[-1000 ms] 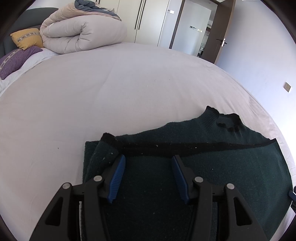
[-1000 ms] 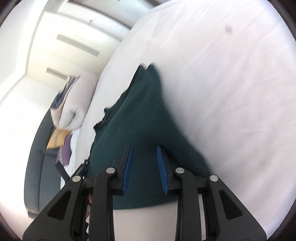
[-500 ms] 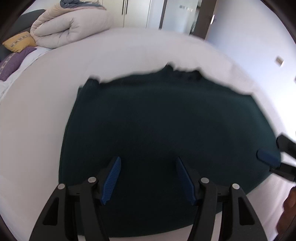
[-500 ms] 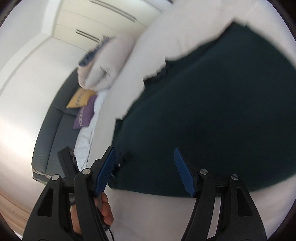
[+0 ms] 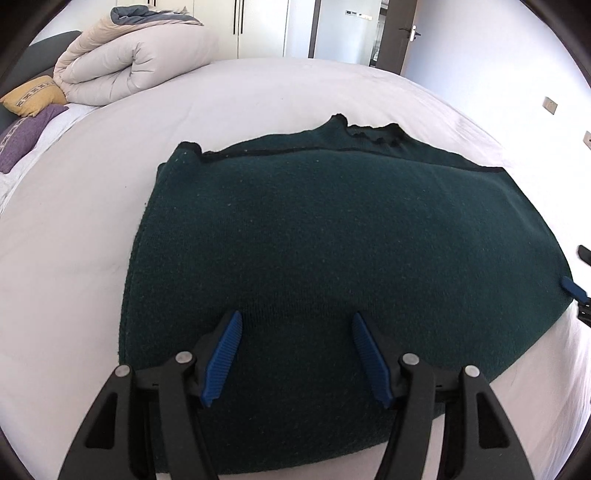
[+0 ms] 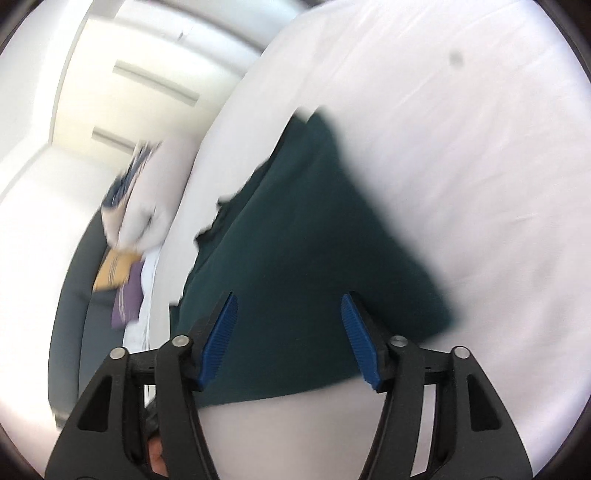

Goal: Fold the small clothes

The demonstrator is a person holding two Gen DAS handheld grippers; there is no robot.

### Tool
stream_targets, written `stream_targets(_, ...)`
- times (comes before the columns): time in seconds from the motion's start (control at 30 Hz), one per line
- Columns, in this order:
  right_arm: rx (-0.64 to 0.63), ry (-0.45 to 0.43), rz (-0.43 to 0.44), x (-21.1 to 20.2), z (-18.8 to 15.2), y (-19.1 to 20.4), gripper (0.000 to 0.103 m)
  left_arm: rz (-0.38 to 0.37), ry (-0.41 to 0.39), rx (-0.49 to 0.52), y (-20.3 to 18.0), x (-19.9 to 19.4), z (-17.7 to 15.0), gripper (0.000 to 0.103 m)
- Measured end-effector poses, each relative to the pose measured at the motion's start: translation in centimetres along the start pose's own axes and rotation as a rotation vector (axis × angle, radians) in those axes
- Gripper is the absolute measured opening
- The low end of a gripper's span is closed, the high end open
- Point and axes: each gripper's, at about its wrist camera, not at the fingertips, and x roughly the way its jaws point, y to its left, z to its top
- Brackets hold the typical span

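Left wrist view, left to right:
- purple cushion (image 5: 22, 138) and yellow cushion (image 5: 35, 95), far left edge, at the head of the bed
- rolled pale duvet (image 5: 136, 62), behind the cushions
- white bed sheet (image 5: 74, 229), covering the whole bed
- dark green sweater (image 5: 332, 251), lying folded and flat on the sheet near the middle, collar on its far edge, black trim along the fold line
- left gripper (image 5: 295, 354), bottom centre, above the sweater's near edge; blue pads spread wide, nothing between them; jaws have just been opening
- wardrobe doors (image 5: 258, 26) and a dark door (image 5: 400, 40), at the back of the room
- tip of the other gripper, far right edge, just beside the sweater's right corner

Right wrist view (blurred), left to right:
- dark sofa or headboard (image 6: 85, 295), with the cushions and duvet
- right gripper (image 6: 288, 332), bottom centre, over the sweater's near end; blue pads spread apart, pinching nothing; jaws have just narrowed slightly
- sweater, running from the gripper toward upper centre
- bare sheet, all of the right side
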Motion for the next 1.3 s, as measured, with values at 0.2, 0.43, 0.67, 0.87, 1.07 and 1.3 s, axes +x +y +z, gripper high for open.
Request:
stream_targets(0.2, -0.019, -0.055, 0.005, -3.4, -0.2, 0.0, 0.063, 0.007, -0.007, 0.004, 0.0, -0.2, -0.2, 0.066)
stream_targets(0.43, -0.079, -0.024, 0.047, -3.5, -0.4, 2.5, 0.064, 0.016, -0.003, 0.016, -0.1, -0.3, -0.2, 0.066)
stream_targets(0.67, -0.151, 0.027, 0.056, -3.7, -2.1, 5.4, 0.066, 0.023, -0.013, -0.025, 1.1, -2.0, -0.4, 0.066)
stream_targets(0.87, -0.229, 0.048, 0.055, -3.5, -2.8, 8.0, 0.078, -0.033, -0.120, -0.224, 8.4, -6.6, -0.5, 0.089)
stream_targets(1.07, -0.263, 0.119, 0.106, -0.8, -2.6, 11.7, 0.078, -0.236, 0.036, -0.390, 13.9, -3.6, -0.9, 0.069)
stream_targets(1.3, -0.312, 0.208, 0.149, 3.4, -3.2, 15.9, 0.078, -0.474, 0.148, -0.549, 15.3, -0.5, -1.0, 0.063)
